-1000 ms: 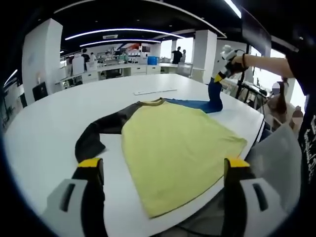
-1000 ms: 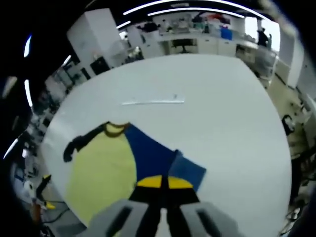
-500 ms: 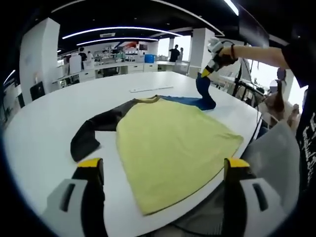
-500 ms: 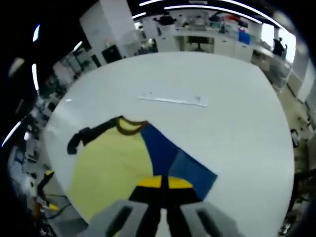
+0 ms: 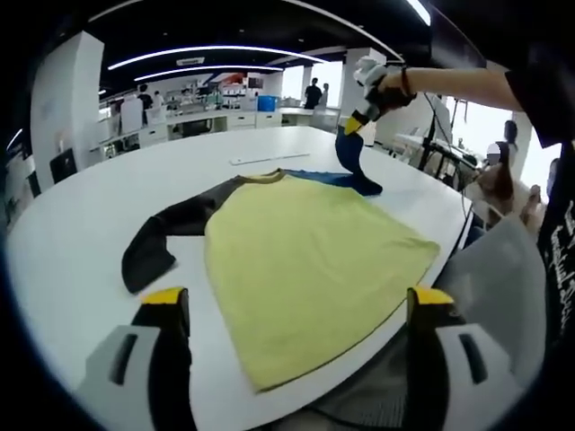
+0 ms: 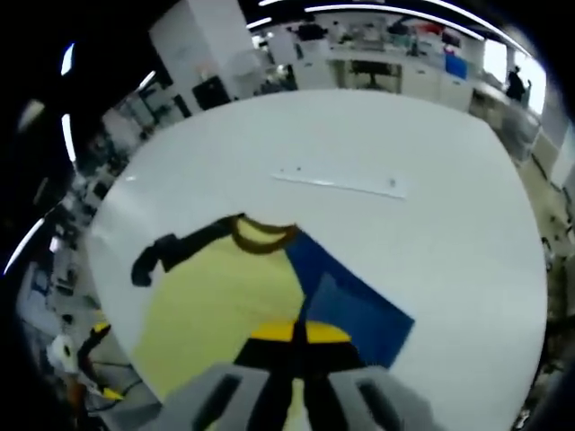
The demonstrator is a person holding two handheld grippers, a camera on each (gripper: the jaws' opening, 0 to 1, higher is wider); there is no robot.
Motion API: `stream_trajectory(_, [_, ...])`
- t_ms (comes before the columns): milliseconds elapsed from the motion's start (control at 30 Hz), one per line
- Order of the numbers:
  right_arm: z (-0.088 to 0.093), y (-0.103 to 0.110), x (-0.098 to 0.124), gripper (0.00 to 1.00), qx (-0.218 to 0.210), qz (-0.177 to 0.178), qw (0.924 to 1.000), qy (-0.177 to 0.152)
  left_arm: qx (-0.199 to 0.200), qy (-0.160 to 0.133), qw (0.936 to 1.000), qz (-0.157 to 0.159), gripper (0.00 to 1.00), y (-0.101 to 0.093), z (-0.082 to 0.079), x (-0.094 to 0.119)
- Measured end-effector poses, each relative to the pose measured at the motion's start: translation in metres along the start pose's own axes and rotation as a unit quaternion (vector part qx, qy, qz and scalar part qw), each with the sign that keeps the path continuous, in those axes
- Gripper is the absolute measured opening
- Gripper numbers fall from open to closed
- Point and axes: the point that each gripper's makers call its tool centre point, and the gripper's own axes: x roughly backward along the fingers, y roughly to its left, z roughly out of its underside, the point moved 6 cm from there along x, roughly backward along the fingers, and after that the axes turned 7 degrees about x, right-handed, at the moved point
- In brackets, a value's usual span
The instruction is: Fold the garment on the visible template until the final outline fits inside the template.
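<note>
A yellow shirt (image 5: 305, 260) lies flat on the white table (image 5: 81, 224), with a black sleeve (image 5: 162, 238) stretched to the left and a brown collar (image 6: 260, 235). In the left gripper view, a person's hand holds my right gripper (image 5: 358, 121) above the shirt's far corner. It is shut on the blue sleeve (image 5: 352, 162), which hangs lifted from its tip. In the right gripper view the shut right gripper (image 6: 295, 337) pins the blue sleeve (image 6: 350, 305) over the yellow body (image 6: 216, 296). My left gripper (image 5: 296, 301) stands wide open near the shirt's hem, holding nothing.
A thin white strip (image 5: 269, 159) lies on the table beyond the collar. The table's curved edge runs close under the hem at the right, where the person (image 5: 557, 206) stands beside a grey panel (image 5: 503, 287). Desks and people are far behind.
My right gripper has carried the lifted blue sleeve leftward and higher, towards the collar side. More of the sleeve is off the table. The left gripper stays open.
</note>
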Motion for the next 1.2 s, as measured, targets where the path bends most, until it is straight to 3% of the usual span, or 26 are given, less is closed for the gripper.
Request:
stream_trajectory(667, [-0.023, 0.061, -0.030, 0.00, 0.057, -0.017, 0.9981, 0.018, -0.007, 0.010, 0.9999, 0.008, 0.97, 0.000, 0.007, 0.000])
stream_trajectory(1200, [-0.042, 0.109, -0.051, 0.00, 0.094, -0.028, 0.9951, 0.011, -0.012, 0.016, 0.9998, 0.011, 0.96, 0.000, 0.009, -0.002])
